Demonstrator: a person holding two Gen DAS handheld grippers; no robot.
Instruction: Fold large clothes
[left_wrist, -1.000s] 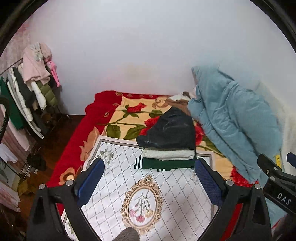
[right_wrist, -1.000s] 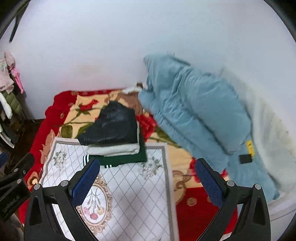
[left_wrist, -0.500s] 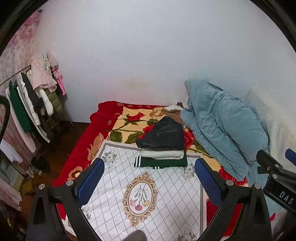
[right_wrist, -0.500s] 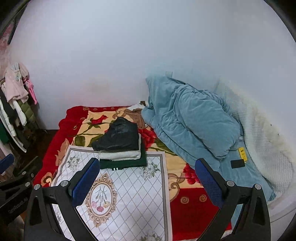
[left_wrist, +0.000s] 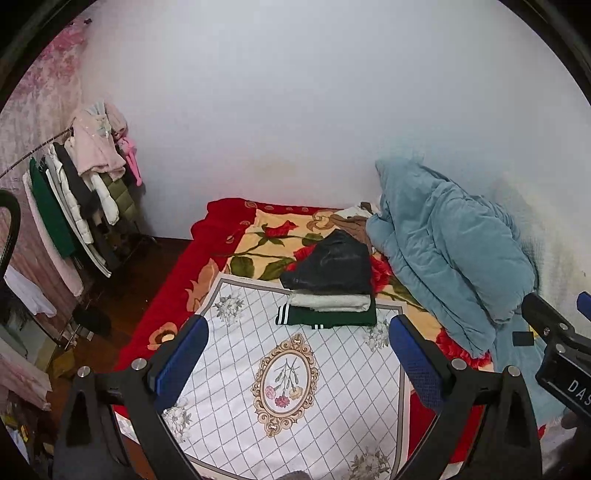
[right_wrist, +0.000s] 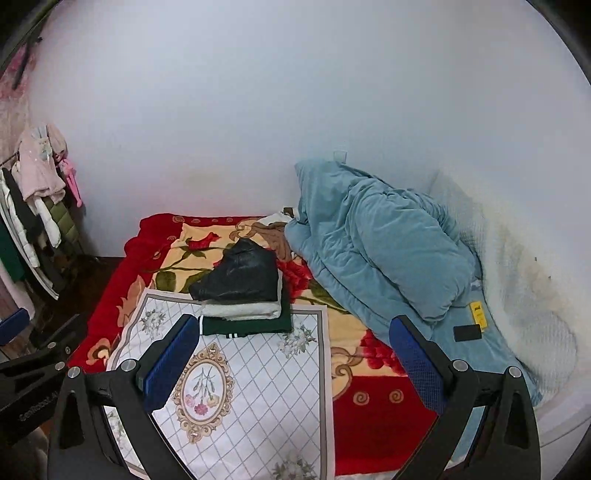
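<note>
Hovering grippers: the left gripper (left_wrist: 297, 363) and the right gripper (right_wrist: 291, 363) hang above the near end of the bed, both with blue-padded fingers spread wide and nothing between them.
Nearest surface: a white quilted mat (left_wrist: 332, 398) with a diamond grid and an oval flower medallion lies flat over the near half of the bed.
Task's thing: a stack of folded clothes (left_wrist: 328, 295) sits at the mat's far edge, with a green striped garment (left_wrist: 332, 318) at the bottom, a white folded garment (left_wrist: 330, 302) above it and a black shiny garment (left_wrist: 330, 267) on top.
Beneath it all: a red floral blanket (left_wrist: 258, 243) covers the bed out to its left edge and far edge.
Right side of the bed: a bulky blue quilt (left_wrist: 450, 251) is heaped along the right edge, close beside the stack.
Far corner: a brown and white bundle (left_wrist: 351, 219), possibly unfolded clothing, shows at the far edge between the stack and the quilt; it is partly hidden.
Off the bed, left: a clothes rack (left_wrist: 70, 199) crowded with hanging garments stands by the wall.
Risk, stack: the black top layer looks slick and domed, so I judge a brush from either gripper reaching past it could slide it off.
Risk, reach: the bundle lies behind the stack, so going for it likely means crossing over the stack.
Risk, quilt: a wide-open finger could snag the quilt and drag it onto the mat.
Risk, mat: pulling cloth across the mat may wrinkle or shift it and tip the stack.
</note>
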